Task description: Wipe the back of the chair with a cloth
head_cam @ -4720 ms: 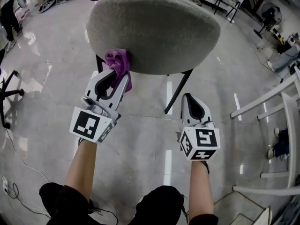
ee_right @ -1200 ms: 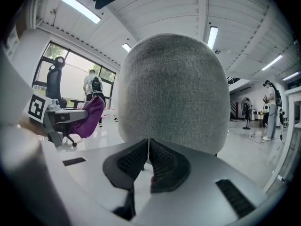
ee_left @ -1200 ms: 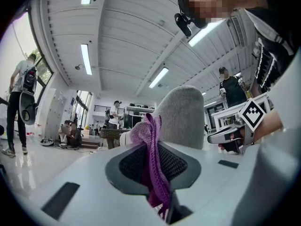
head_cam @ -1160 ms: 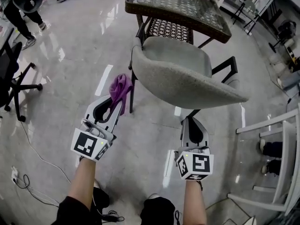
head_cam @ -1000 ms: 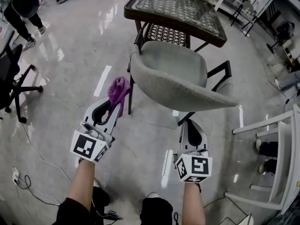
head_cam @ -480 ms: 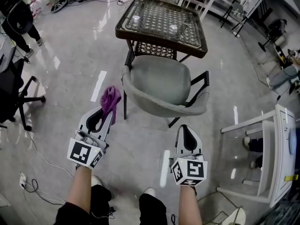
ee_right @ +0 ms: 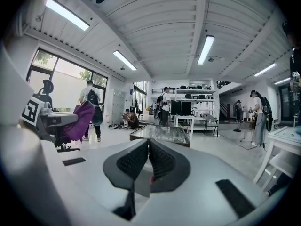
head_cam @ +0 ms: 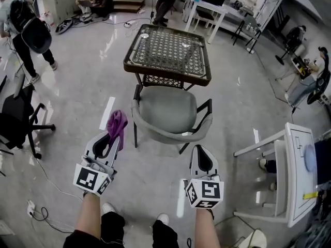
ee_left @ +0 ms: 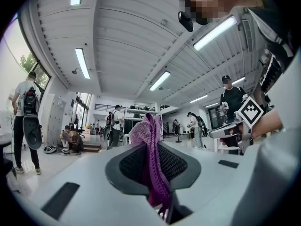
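Note:
A grey upholstered chair point(head_cam: 168, 112) with black legs stands on the floor ahead of me, its curved back toward me. My left gripper point(head_cam: 109, 138) is shut on a purple cloth point(head_cam: 117, 124), which sticks up between its jaws point(ee_left: 149, 145), left of the chair and apart from it. My right gripper point(head_cam: 200, 156) is shut with nothing in it, below the chair's right side. In the right gripper view the jaws point(ee_right: 147, 161) meet, and the cloth point(ee_right: 79, 121) shows at the left.
A wicker table with a glass top point(head_cam: 168, 53) stands right behind the chair. A black office chair point(head_cam: 18, 120) is at the left, white frames and a table point(head_cam: 289, 174) at the right. Several people point(head_cam: 23, 30) stand or sit around the room.
The view has pulled back and risen: the chair now sits smaller and farther ahead. Both grippers came away from the chair's back, the cloth still in the left one.

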The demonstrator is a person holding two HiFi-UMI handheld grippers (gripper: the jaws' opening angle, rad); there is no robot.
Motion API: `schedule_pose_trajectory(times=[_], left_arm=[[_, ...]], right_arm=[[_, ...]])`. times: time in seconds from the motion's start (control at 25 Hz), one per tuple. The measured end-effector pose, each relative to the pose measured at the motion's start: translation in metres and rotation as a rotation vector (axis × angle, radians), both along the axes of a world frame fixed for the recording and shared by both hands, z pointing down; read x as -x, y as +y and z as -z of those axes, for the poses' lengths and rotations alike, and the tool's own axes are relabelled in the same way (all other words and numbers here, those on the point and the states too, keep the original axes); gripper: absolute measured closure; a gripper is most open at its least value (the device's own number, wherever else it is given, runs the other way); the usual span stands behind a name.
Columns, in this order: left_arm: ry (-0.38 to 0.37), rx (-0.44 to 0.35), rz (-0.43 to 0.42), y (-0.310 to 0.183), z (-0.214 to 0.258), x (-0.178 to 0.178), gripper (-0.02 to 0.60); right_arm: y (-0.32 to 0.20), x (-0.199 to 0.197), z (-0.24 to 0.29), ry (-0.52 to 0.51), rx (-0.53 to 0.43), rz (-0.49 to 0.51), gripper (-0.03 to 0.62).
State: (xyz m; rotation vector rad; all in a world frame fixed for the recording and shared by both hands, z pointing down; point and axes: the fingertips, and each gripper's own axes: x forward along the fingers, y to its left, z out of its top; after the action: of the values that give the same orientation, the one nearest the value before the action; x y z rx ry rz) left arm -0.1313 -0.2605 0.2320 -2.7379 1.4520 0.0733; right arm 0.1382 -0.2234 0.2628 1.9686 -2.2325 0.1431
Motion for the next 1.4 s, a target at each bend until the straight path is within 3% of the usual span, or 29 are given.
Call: schedule_pose_trajectory(times=[0.56, 1.4], left_arm=[[0.041, -0.008, 0.002, 0.037, 0.147, 0.003, 0.500], [0.037, -0.077, 0.052, 0.089, 0.239, 0.031, 0.500]], right_arm=[[0.037, -0.016, 0.143, 0.007, -0.010, -0.036, 0.566], [0.086, -0.016, 0.222, -0.008, -0.046, -0.038, 0.566]])
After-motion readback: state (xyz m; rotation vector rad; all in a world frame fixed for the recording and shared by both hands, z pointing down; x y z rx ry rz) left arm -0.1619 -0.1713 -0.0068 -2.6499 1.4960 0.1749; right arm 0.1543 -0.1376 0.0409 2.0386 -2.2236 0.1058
